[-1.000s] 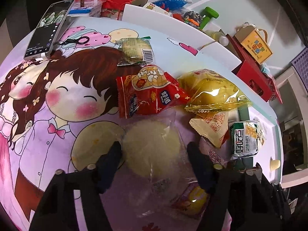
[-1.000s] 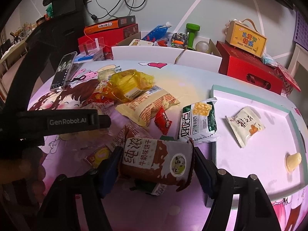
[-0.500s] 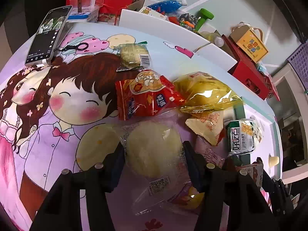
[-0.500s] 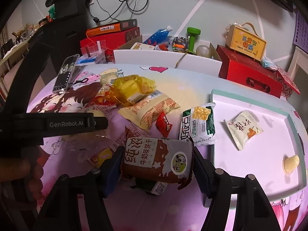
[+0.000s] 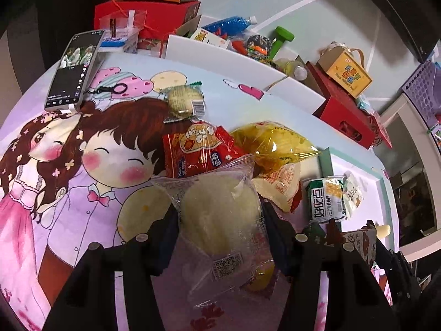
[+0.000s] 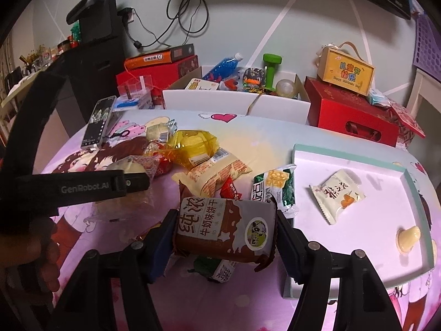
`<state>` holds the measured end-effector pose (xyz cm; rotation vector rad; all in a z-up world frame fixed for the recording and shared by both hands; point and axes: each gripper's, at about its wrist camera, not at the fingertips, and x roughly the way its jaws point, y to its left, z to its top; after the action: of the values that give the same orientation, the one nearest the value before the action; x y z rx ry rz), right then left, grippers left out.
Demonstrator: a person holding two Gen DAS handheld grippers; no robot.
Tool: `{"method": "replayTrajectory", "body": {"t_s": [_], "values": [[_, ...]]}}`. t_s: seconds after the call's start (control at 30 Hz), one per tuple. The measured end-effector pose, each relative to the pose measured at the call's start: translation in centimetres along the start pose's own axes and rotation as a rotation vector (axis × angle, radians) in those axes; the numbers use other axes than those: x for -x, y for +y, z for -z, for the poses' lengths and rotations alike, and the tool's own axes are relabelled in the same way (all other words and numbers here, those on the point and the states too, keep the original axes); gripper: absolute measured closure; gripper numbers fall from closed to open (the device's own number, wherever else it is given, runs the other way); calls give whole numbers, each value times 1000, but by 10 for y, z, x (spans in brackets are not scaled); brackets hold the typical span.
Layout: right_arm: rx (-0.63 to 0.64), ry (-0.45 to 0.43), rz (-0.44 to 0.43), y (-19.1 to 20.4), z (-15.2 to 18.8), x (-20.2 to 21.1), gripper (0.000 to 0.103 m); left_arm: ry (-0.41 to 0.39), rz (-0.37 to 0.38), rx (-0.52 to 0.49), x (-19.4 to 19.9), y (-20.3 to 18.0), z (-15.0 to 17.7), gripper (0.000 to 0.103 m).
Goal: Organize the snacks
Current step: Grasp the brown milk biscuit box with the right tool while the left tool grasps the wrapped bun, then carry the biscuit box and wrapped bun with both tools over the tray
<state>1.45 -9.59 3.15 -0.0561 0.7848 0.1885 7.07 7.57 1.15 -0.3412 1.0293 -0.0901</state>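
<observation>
Left wrist view looks down on a round table (image 5: 132, 104) covered by a cartoon-print cloth of two pink-cheeked children, with a heap of snacks at its middle. Right wrist view shows a shallow white tray (image 6: 366, 162) with a teal rim lying on the table's right side; a small white sachet (image 6: 336, 195) with an orange picture and a pale jelly cup (image 6: 408, 237) lie in it, well apart. Beyond the table stand a red gift box (image 6: 350, 115) with a yellow carry box (image 6: 346, 71) on top, and an open carton (image 6: 237, 96) of odds and ends. A phone (image 5: 74, 71) lies near the far left edge.

In the heap a yellow transparent bag (image 5: 273, 143) touches a red snack pack (image 5: 198, 151), with a green-and-white pack (image 5: 326, 200) further right and a small round cake in clear wrap (image 5: 183, 102) behind.

At the left gripper (image 5: 219, 220), the jaws press from both sides on a clear-wrapped pale round bun (image 5: 220, 215), raised above the cloth. The right gripper (image 6: 224, 231) is clamped on a brown milk-biscuit pack (image 6: 224, 229), its pads against the pack's two ends, held above the cloth just left of the tray. A hand (image 6: 41, 251) grips the left tool at the right wrist view's left edge.
</observation>
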Motion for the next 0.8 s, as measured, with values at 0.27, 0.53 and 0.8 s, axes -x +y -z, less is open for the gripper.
{"method": "replayTrajectory", "body": {"t_s": [0.27,0.53,0.8], "values": [[-22,-13,-3,-6,-2,7,33,-49,7,-2,18,-2,1,43],[-42,-25,-3,-13,-4,11,33,-78,8,-16,28,-8,0,43],[-131,-23,70,-58,-5,16,33,-74,44,-93,27,-42,2,43]]}}
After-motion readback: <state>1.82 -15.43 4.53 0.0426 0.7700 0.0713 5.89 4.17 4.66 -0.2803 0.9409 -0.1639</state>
